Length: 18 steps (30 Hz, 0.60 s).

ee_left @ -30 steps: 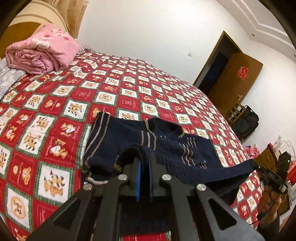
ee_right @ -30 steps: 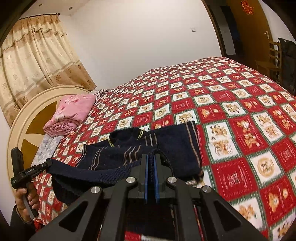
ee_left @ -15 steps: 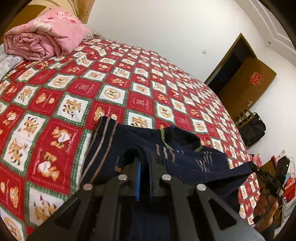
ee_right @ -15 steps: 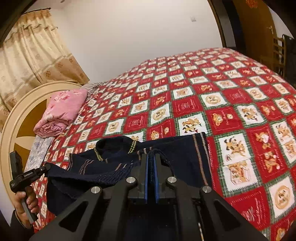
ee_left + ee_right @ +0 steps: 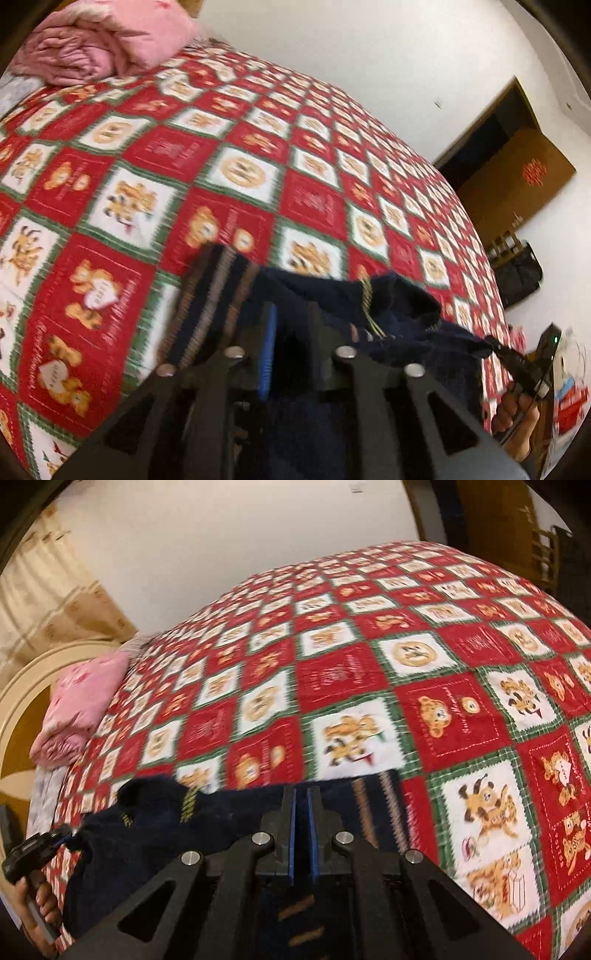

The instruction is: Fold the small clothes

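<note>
Since a second ago the left gripper (image 5: 291,343) has spread its fingers apart, and the navy sweater (image 5: 332,295) lies lower on the red checked bedspread (image 5: 177,155), just ahead of both tools. The right gripper (image 5: 302,823) stays clenched on the sweater's folded edge.

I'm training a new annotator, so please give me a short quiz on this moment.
1. True or false: the right tool is shut on the navy sweater.
2. The folded pink quilt lies: A) near the headboard; B) on the sweater; C) on the floor.
3. Fill in: the sweater lies on a red checked ____.
Key: 1 true; 2 A; 3 bedspread.
</note>
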Motion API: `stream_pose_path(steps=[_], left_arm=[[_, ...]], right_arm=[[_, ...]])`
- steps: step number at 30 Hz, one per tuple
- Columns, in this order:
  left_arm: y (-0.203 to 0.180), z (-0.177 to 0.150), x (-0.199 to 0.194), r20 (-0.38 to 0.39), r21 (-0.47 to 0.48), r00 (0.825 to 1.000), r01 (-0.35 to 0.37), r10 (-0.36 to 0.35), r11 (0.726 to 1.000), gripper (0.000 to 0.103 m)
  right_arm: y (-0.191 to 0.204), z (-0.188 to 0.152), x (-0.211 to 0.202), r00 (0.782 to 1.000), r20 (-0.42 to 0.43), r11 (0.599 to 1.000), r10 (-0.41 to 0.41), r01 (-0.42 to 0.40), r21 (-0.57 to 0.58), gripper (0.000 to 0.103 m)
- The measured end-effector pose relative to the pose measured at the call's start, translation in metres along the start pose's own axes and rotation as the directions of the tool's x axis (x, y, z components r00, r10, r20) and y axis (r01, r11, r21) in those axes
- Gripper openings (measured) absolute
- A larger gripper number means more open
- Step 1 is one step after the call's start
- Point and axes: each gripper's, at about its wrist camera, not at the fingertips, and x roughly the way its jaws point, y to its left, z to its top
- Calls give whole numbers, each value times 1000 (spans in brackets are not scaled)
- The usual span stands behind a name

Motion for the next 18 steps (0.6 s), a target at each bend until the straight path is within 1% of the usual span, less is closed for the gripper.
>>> stream_pose_path(steps=[1, 2, 3, 4, 6, 7, 8, 9, 10, 12, 13, 15, 16, 17, 18], left_arm=[[5, 2, -4, 11, -14, 1000, 0, 1, 1000, 41], [8, 2, -6, 16, -22, 1000, 5, -4, 1000, 51], [12, 1, -13, 30, -29, 999, 15, -14, 999, 53], [14, -2, -17, 37, -26, 999, 20, -19, 999, 54], [16, -10, -26, 31, 4, 1000, 1, -2, 1000, 54], [16, -19, -34, 31, 31, 1000, -4, 3, 999, 54], [16, -27, -39, 38, 53, 999, -9, 7, 999, 54], [16, -36, -46, 42, 79, 999, -29, 25, 996, 55], [16, -48, -53, 46, 110, 998, -56, 51, 992, 55], [14, -66, -61, 50, 163, 996, -78, 71, 984, 55], [14, -77, -65, 63, 193, 993, -109, 99, 975, 55], [10, -88, -64, 66, 243, 989, -143, 130, 959, 55], [6, -89, -61, 64, 274, 985, -171, 159, 946, 55], [5, -86, -60, 70, 275, 982, -187, 174, 943, 55], [3, -80, -59, 80, 266, 982, -185, 170, 946, 55]], right_arm=[[-3, 1, 1, 1000, 1, 1000, -13, 13, 3, 6], [-5, 0, 0, 1000, 4, 1000, -19, 19, 1, 6], [-6, -2, -3, 1000, 4, 1000, -16, 16, -2, 6], [-7, -5, -6, 1000, 2, 1000, -11, 11, -7, 6], [-9, -15, -18, 1000, 5, 1000, 3, -3, -9, 8], [-10, -21, -23, 1000, 6, 1000, 21, -21, -12, 18], [-11, -27, -29, 999, 4, 999, 39, -39, -17, 26], [-11, -34, -36, 998, 5, 998, 61, -61, -20, 39], [-12, -41, -42, 996, 6, 996, 86, -85, -21, 46], [-8, -49, -47, 995, -11, 995, 96, -96, -40, 46], [-4, -50, -47, 996, -17, 994, 86, -86, -60, 46], [6, -49, -44, 998, -21, 993, 66, -68, -101, 46], [12, -47, -39, 998, -31, 991, 57, -60, -118, 46], [16, -44, -35, 998, -36, 991, 51, -55, -125, 46], [22, -40, -27, 998, -42, 989, 38, -43, -139, 46]])
